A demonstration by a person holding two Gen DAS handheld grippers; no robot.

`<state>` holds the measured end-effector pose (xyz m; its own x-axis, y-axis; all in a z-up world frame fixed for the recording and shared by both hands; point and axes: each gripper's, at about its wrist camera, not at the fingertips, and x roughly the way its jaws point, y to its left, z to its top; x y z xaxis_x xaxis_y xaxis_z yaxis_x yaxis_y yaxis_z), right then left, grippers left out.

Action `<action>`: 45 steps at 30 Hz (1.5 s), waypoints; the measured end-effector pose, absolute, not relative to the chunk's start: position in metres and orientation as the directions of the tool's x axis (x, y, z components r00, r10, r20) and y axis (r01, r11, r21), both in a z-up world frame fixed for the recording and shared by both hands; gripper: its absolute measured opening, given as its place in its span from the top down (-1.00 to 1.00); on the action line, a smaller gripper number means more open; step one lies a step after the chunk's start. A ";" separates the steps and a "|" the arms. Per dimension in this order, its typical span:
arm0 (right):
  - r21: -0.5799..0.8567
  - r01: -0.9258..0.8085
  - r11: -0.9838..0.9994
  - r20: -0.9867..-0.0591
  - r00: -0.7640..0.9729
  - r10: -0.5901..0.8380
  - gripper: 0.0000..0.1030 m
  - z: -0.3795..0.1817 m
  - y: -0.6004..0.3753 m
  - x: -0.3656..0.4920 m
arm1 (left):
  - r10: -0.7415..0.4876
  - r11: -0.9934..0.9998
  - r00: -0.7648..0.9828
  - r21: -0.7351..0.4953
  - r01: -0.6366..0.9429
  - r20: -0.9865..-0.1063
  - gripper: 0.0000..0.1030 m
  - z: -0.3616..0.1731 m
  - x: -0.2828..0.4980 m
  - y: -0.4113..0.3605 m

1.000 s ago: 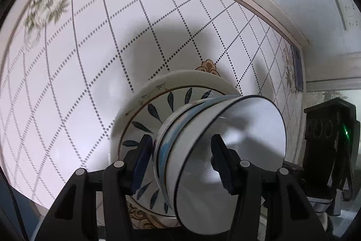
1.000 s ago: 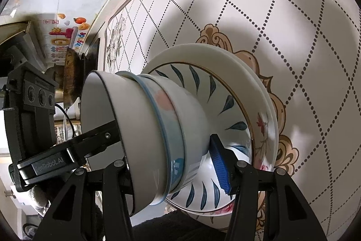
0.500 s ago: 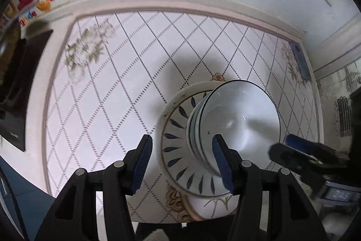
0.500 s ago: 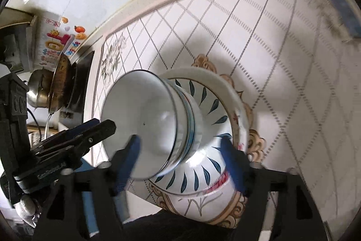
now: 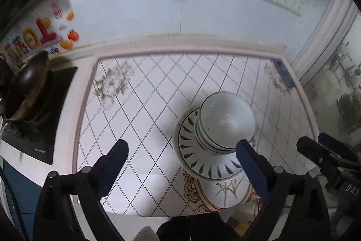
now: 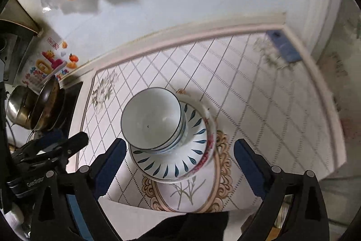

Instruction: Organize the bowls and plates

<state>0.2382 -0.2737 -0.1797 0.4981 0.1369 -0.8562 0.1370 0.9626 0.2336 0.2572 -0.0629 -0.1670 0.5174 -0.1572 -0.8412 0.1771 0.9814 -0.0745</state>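
Note:
A stack of white bowls (image 5: 227, 121) with blue bands sits on a stack of plates (image 5: 203, 164) with blue leaf marks, near the counter's front edge. The bowls (image 6: 155, 121) and plates (image 6: 191, 155) also show in the right wrist view. My left gripper (image 5: 182, 162) is open and empty, raised above and in front of the stack. My right gripper (image 6: 180, 157) is open and empty, also raised in front of the stack. Each gripper shows at the edge of the other's view.
The counter (image 5: 146, 105) has a white diamond-tiled top with a pink border. A dark wok (image 5: 24, 92) sits on a black cooktop at the left, with a steel pot (image 6: 18, 110) beside it. A blue object (image 6: 284, 49) lies at the far right corner. The wall is behind.
Both grippers have let go of the stack, opened wide, and pulled back and up. The stack stays on the counter.

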 end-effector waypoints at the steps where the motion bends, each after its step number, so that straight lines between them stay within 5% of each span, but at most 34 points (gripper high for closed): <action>1: 0.227 0.138 0.964 -0.848 0.514 0.126 -0.92 -0.171 -0.272 0.229 | -0.154 0.982 0.533 -0.069 0.176 -0.832 -0.93 -0.160 0.250 -0.063; 19: 0.120 0.032 0.992 -0.684 0.727 0.060 -0.98 -0.031 -0.249 0.045 | -0.100 0.994 0.733 -0.037 0.102 -0.673 -0.99 -0.064 0.092 -0.052; 45: 0.068 0.022 0.997 -0.613 0.790 0.025 -0.99 0.007 -0.259 -0.026 | -0.076 0.996 0.777 -0.013 0.086 -0.625 -0.99 -0.049 0.022 -0.058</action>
<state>-0.0261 -0.2586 0.0075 0.7897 0.0246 -0.6131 0.0217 0.9975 0.0680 0.0217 -0.0578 -0.0491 0.7773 -0.0757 -0.6245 0.0865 0.9962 -0.0132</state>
